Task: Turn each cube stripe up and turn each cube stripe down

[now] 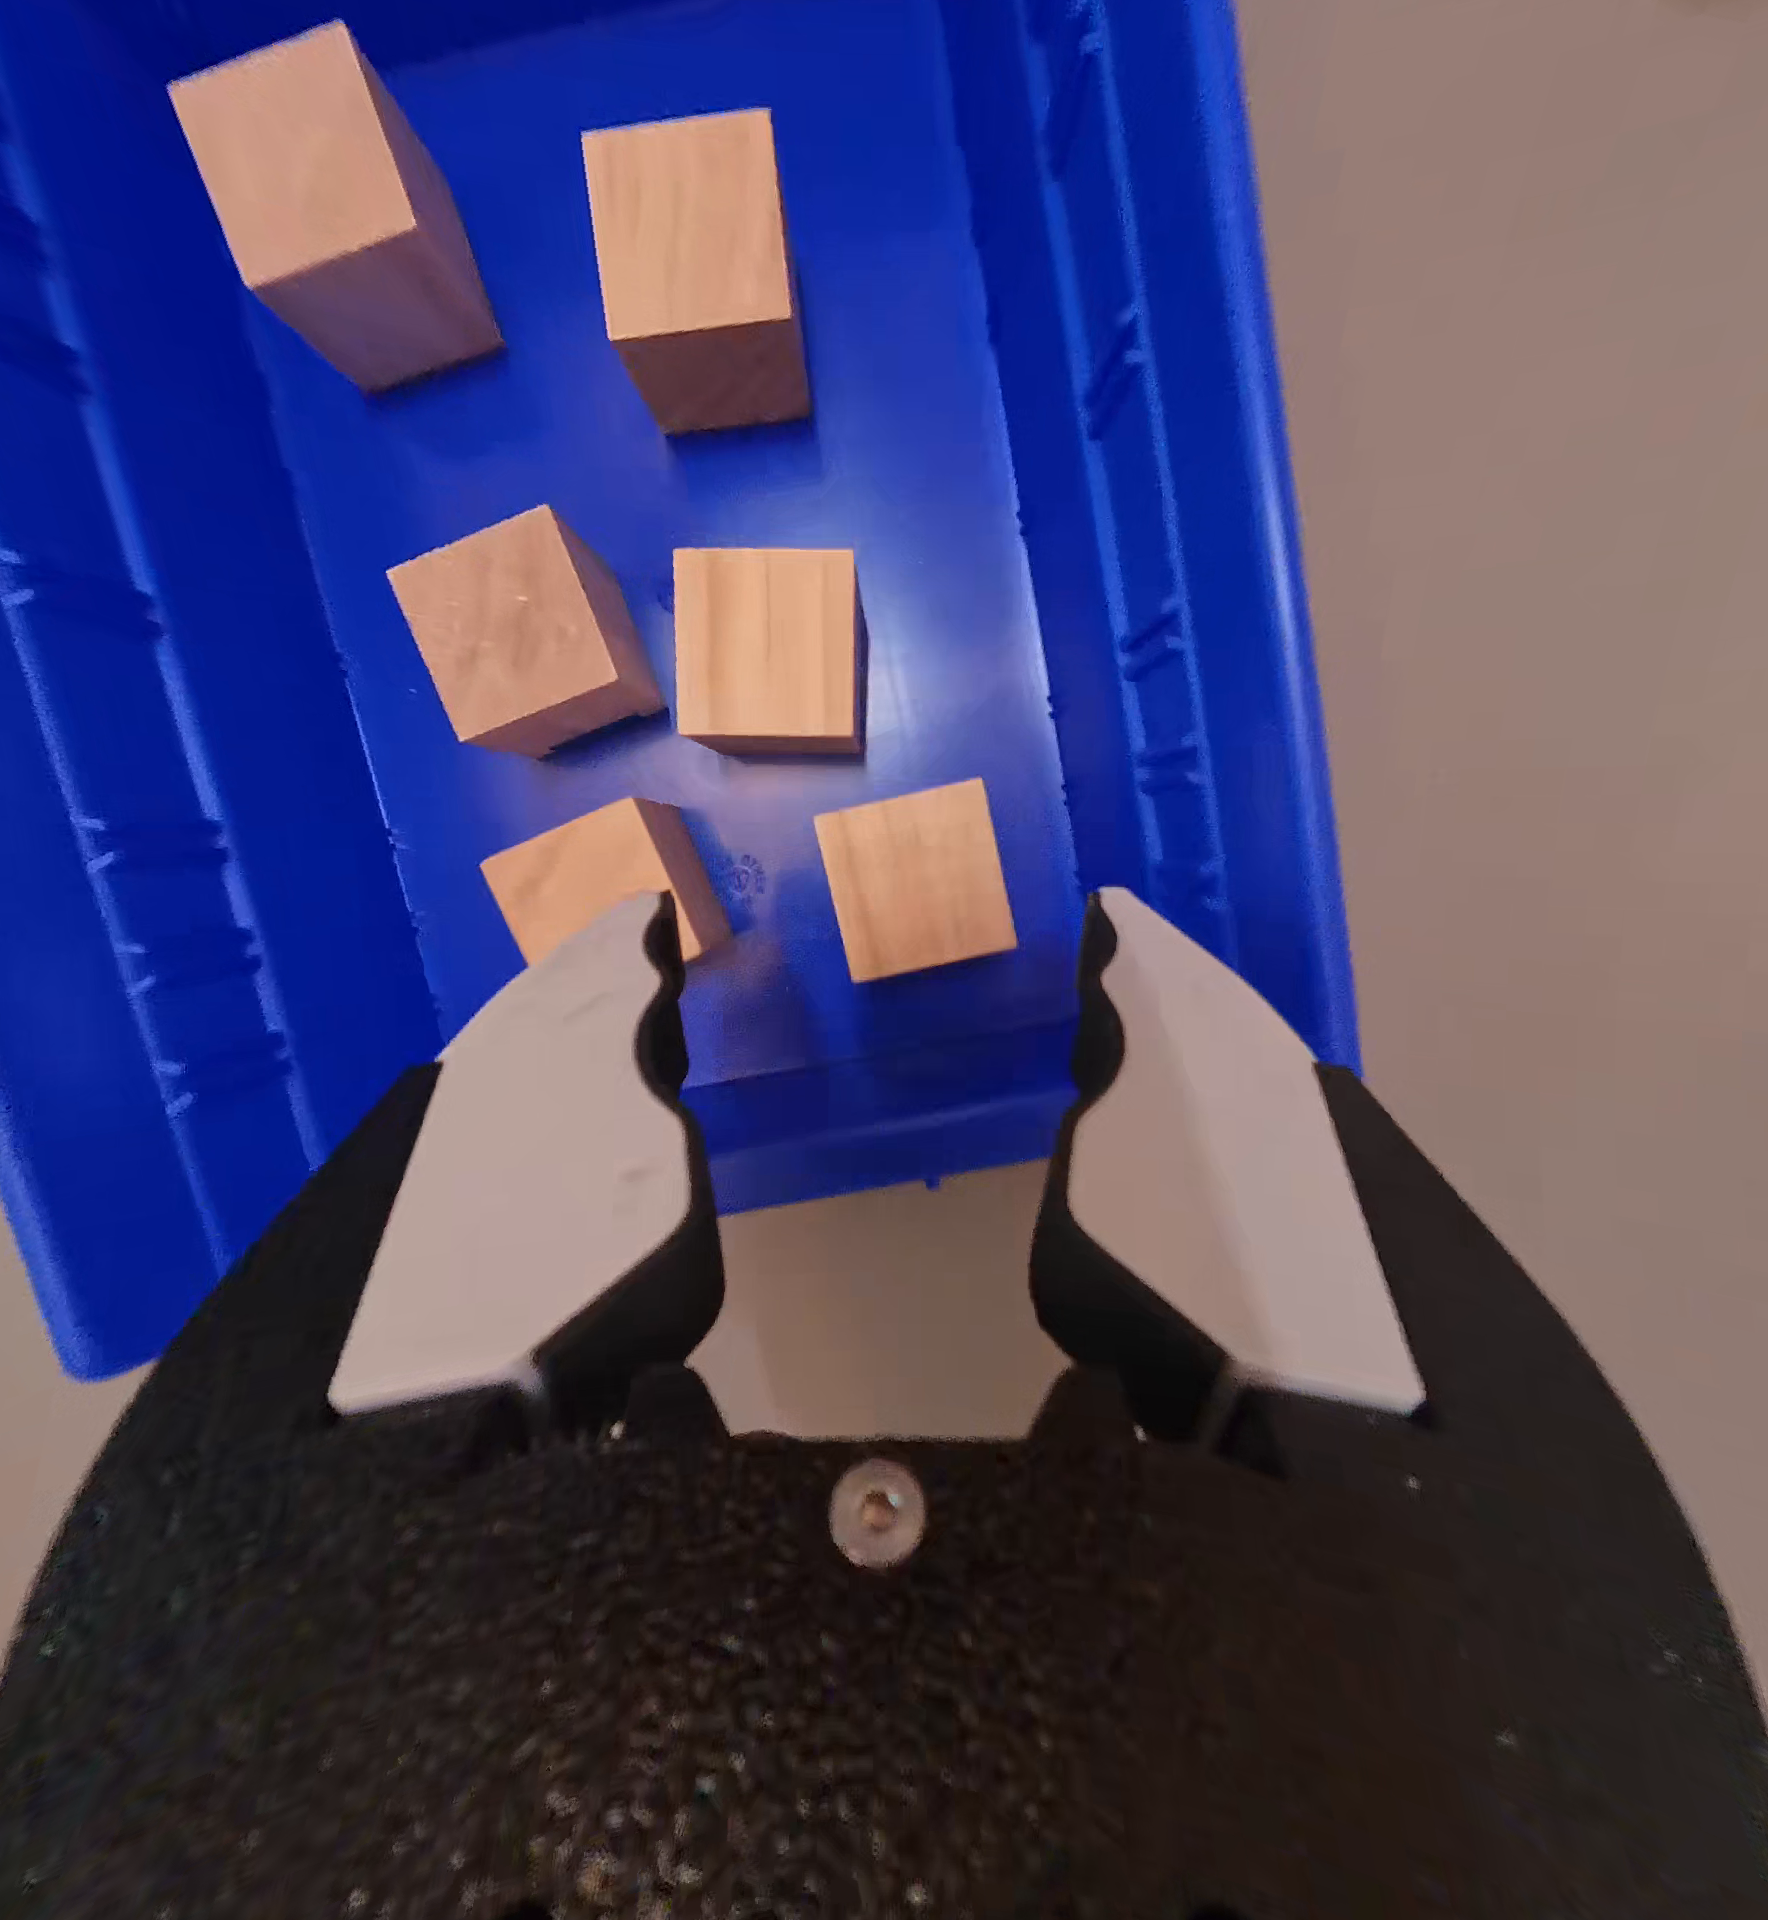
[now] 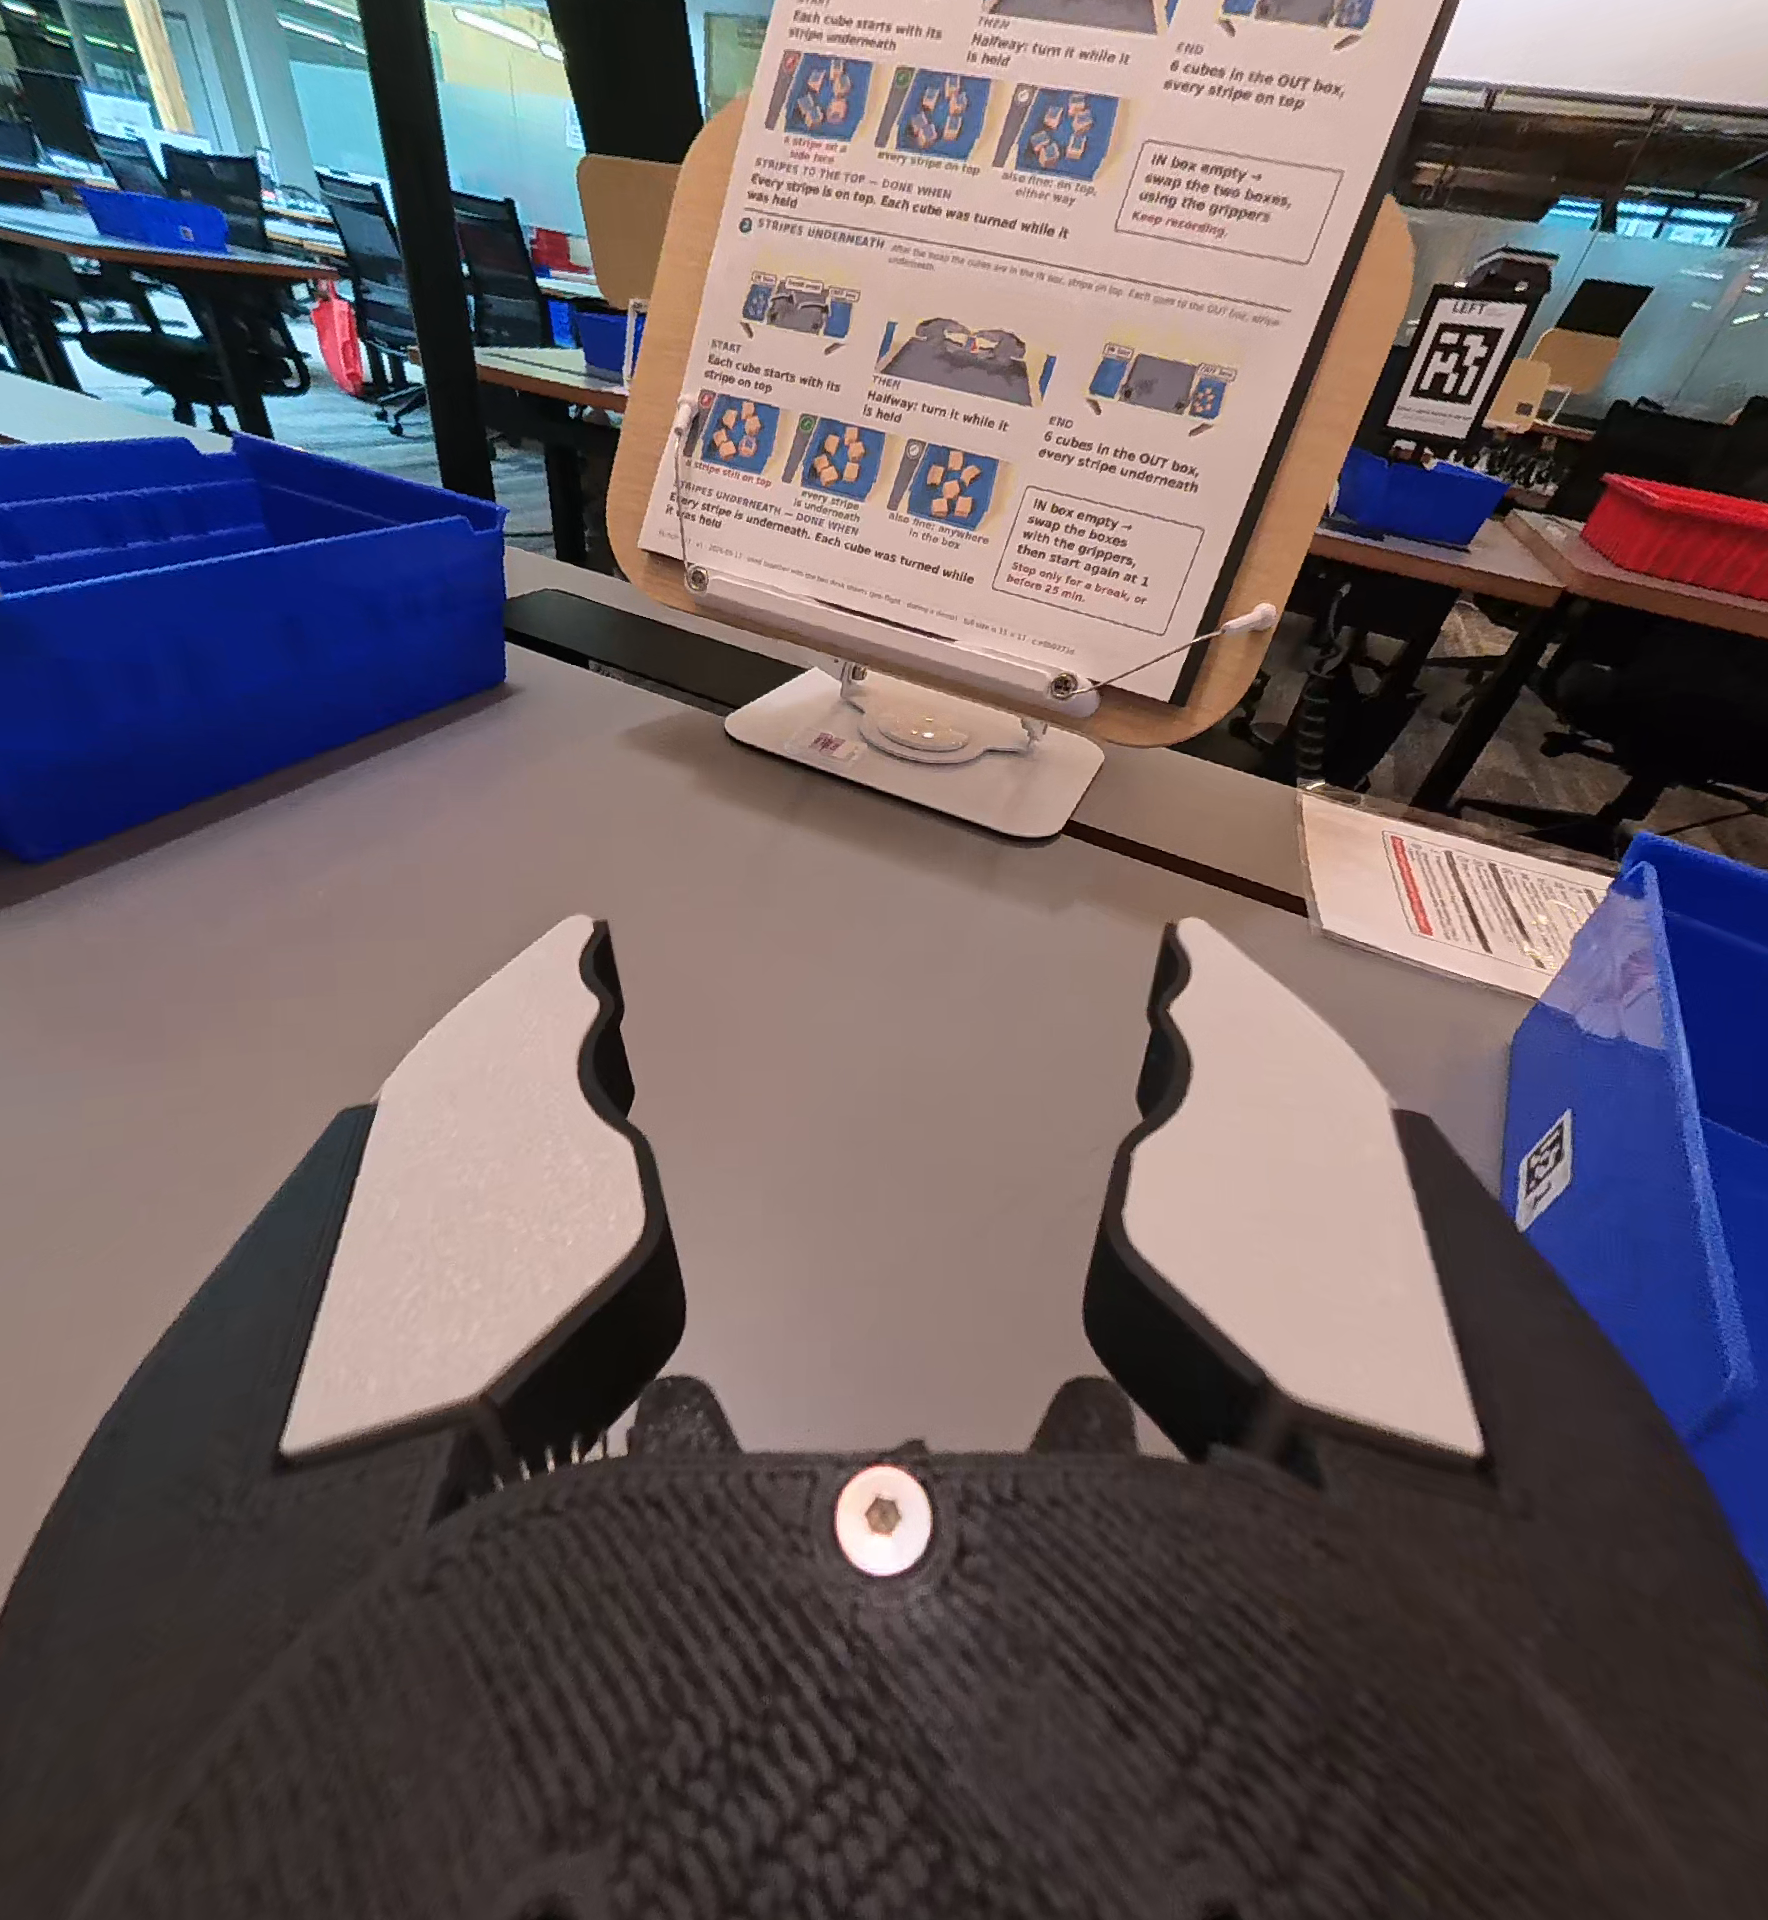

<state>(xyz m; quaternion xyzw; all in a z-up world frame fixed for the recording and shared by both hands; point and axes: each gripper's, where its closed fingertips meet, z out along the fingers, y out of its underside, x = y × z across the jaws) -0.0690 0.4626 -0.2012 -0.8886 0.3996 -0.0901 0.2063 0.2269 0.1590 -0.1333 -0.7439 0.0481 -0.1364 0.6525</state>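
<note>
Several plain wooden cubes sit in a blue bin [image 1: 132, 727] in the left wrist view, with no stripe showing on their visible faces. My left gripper [image 1: 880, 914] is open and empty above the bin's near end. Its left finger [image 1: 589, 997] covers part of the nearest left cube [image 1: 589, 873]. The nearest right cube [image 1: 916, 878] lies just past the fingertips. My right gripper [image 2: 885, 940] is open and empty over the grey table [image 2: 859, 987]. The same bin shows at the left of the right wrist view [image 2: 215, 644], and a second blue bin [image 2: 1690, 1195] stands at the right.
A stand with a printed instruction sheet [image 2: 1005, 343] stands at the table's far edge. A laminated card [image 2: 1451, 904] lies near the right bin. Desks, chairs and other bins fill the room behind. Measured from the fingertips, the nearest right cube [image 1: 916, 878] is 4 centimetres or so from the left gripper and 40 centimetres from the right.
</note>
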